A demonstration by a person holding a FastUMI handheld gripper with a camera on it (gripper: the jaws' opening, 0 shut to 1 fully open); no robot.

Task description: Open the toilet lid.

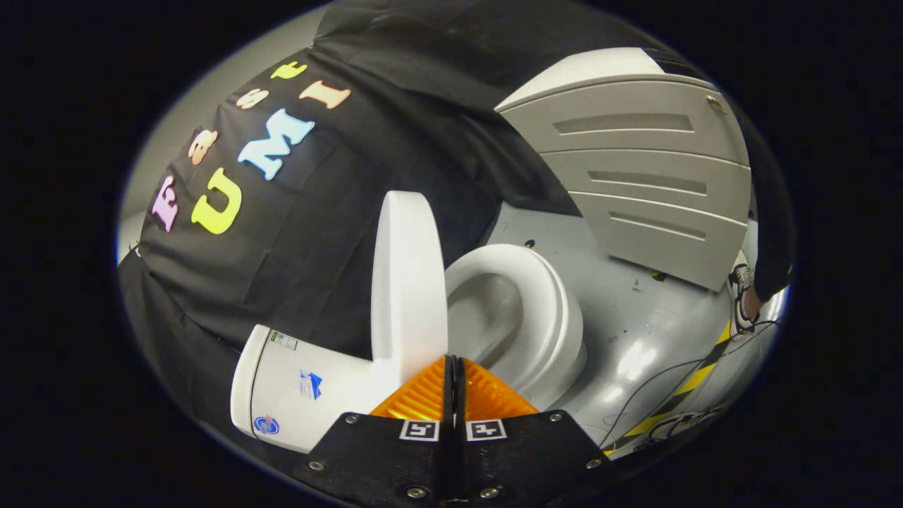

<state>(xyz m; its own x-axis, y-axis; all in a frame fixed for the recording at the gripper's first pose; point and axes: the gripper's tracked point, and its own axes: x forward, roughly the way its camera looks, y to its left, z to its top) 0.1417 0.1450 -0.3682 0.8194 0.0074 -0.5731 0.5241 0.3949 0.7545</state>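
Toilet lid [408, 282]: raised on edge beside the open bowl [518, 310], long axis pointing away from the tank [296, 395].
Look: plain white, smooth.
Hand-held gripper [453, 381]: orange fingers [416, 395] closed together, nothing clamped, just before the lid's hinge end.

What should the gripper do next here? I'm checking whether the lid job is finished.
Probably just draw the gripper straight back. The toilet lid already stands raised off the seat, with the bowl exposed, and the orange fingers are shut together with nothing between them, so no further push looks needed.
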